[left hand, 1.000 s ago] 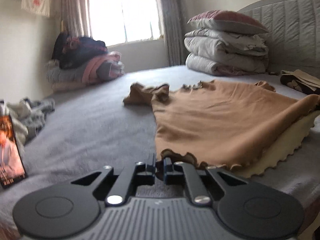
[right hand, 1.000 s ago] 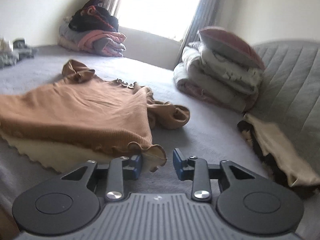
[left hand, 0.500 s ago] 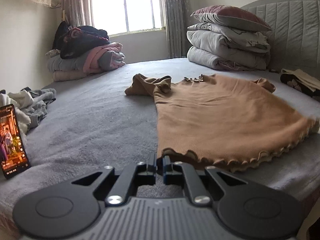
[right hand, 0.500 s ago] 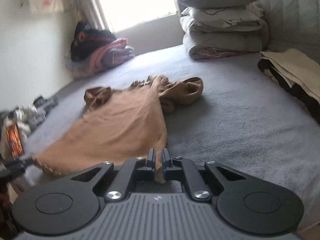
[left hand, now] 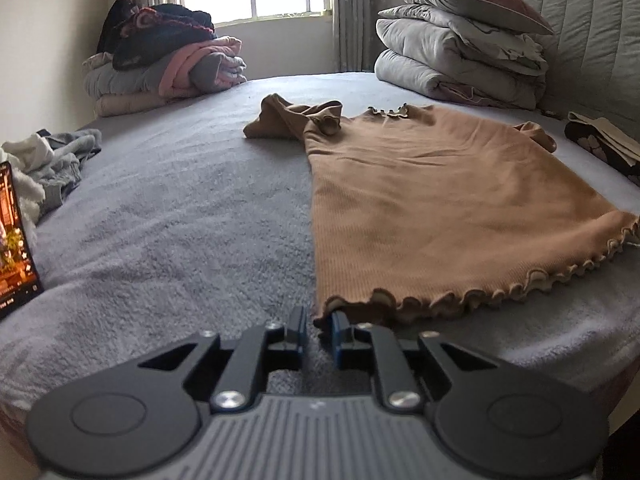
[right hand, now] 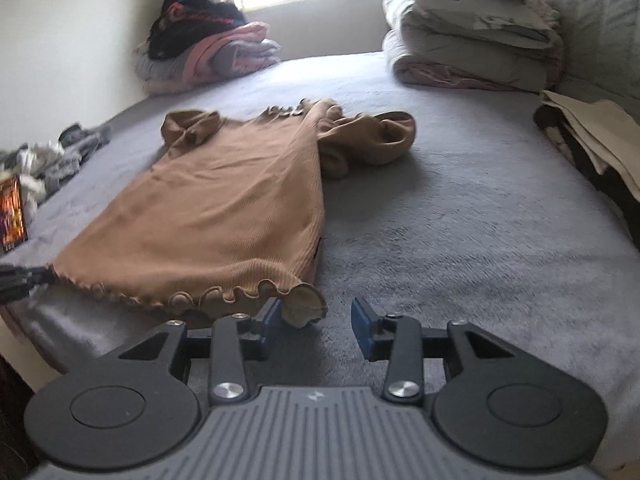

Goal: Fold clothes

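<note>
A tan ribbed top with a frilled hem (left hand: 432, 200) lies flat on the grey bed (left hand: 180, 220), neck toward the window, sleeves bunched at the far end. It also shows in the right wrist view (right hand: 224, 208). My left gripper (left hand: 318, 330) sits at the hem's near left corner, jaws slightly apart, the hem edge just touching the right pad. My right gripper (right hand: 316, 316) is open at the hem's near right corner; the frilled corner (right hand: 304, 304) rests beside its left pad, not pinched.
A phone with a lit screen (left hand: 16, 240) leans at the left bed edge beside loose grey and white clothes (left hand: 52, 160). Folded blankets (left hand: 168, 68) and stacked quilts with a pillow (left hand: 460, 52) line the far side. A folded dark and cream garment (right hand: 592, 140) lies at right.
Both grippers pulled the hem toward the near bed edge and laid the top flat. Then both opened: the right one wide, the left one a little.
</note>
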Tool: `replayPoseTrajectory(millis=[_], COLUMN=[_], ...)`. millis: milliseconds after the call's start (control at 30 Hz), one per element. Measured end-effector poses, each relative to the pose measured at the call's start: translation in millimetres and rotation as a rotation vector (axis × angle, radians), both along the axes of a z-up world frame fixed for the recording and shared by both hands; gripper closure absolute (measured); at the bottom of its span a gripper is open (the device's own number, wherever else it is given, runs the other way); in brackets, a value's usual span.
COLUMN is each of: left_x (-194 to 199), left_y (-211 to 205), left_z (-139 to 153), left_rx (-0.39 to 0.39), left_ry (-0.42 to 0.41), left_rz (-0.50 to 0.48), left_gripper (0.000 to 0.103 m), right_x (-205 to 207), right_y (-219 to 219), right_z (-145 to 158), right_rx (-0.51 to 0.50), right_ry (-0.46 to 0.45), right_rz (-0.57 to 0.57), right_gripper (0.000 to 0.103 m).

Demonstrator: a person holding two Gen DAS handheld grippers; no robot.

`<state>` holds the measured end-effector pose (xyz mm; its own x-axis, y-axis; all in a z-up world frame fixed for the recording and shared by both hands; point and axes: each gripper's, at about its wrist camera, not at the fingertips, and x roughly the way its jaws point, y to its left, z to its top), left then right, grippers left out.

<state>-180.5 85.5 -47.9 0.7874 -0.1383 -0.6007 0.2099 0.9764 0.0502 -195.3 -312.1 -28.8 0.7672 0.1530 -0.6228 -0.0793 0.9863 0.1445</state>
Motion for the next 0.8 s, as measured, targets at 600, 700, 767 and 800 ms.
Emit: replayPoseTrajectory(millis=[600,700,767,800], left_x=[2.6,6.9,9.2,10.0], left_y=[30.4,33.3,39.2,44.0], left_z=[42.0,31.5,17.8,10.9], left_rx=[-0.222,-0.126,-0.109,-0.128], left_ry=[0.119,0.136,0.17,0.193], left_rz=[0.077,0.133,0.15,0.156], left_gripper=[0.103,0.103,0.103,0.103], right_x=[-14.6,-7.3,-1.9,0.3], right_y=[-19.3,-10.8,-4.5,-2.0], right_z=[27.0,17.7,6.0,-0.7], right_rx=[0.302,0.205,0.138,0.109], right_ry=[0.103,0.134,0.17,0.194], right_rz=[-0.17,-0.181,-0.179,-0.18], right_gripper=[0.099,0.099,0.099,0.099])
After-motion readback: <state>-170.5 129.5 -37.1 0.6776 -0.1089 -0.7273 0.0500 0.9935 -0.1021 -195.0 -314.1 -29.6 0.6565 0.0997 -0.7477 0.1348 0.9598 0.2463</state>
